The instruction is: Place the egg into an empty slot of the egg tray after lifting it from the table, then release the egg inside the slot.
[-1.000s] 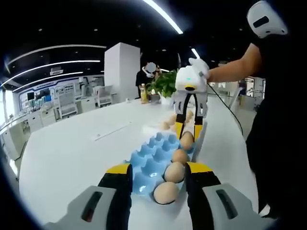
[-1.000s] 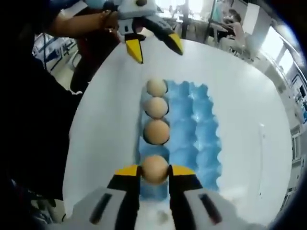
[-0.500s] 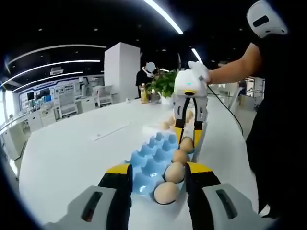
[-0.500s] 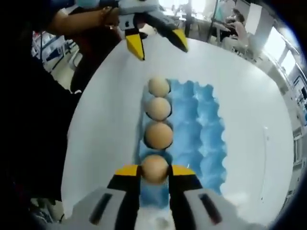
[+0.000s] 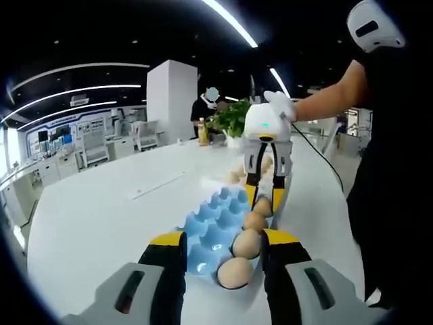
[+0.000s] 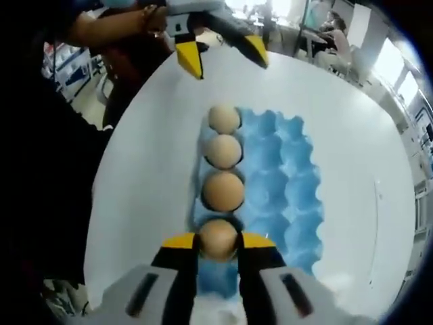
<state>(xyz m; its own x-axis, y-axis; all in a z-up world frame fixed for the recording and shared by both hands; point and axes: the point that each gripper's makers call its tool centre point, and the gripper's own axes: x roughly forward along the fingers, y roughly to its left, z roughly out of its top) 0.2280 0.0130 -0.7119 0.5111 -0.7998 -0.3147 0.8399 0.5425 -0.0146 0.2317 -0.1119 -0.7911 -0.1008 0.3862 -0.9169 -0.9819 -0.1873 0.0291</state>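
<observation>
the white tabletop (image 6: 142,156) is the largest thing, broad and rounded, with the blue egg tray (image 6: 281,183) lying on it. in the right gripper view the tray shows three columns of cups; the column on the view's left carries three eggs in a line: the far one (image 6: 224,118), the middle one (image 6: 224,151) and the near one (image 6: 223,191). the other two columns of cups are bare.

a fourth egg (image 6: 218,239) is pinched between the yellow-tipped jaws of the right hand-held gripper (image 6: 218,242), at the near end of that same column, directly in line with the three seated eggs. whether it already touches the tray or hangs just above it cannot be told. in the left gripper view this gripper (image 5: 262,194) comes down from above, held by a person's gloved hand (image 5: 281,106), with its tips at the far end of the egg row.

the left hand-held gripper (image 5: 222,238) has its two jaws spread apart and grips nothing; it sits at the near end of the tray (image 5: 206,233), with the nearest egg (image 5: 234,272) seen between the jaws. in the right gripper view it (image 6: 223,55) shows beyond the tray's far end, jaws apart.

more loose eggs (image 5: 238,172) lie on the tabletop (image 5: 101,217) beyond the tray, too small to count. a green plant (image 5: 230,118) stands further back.
</observation>
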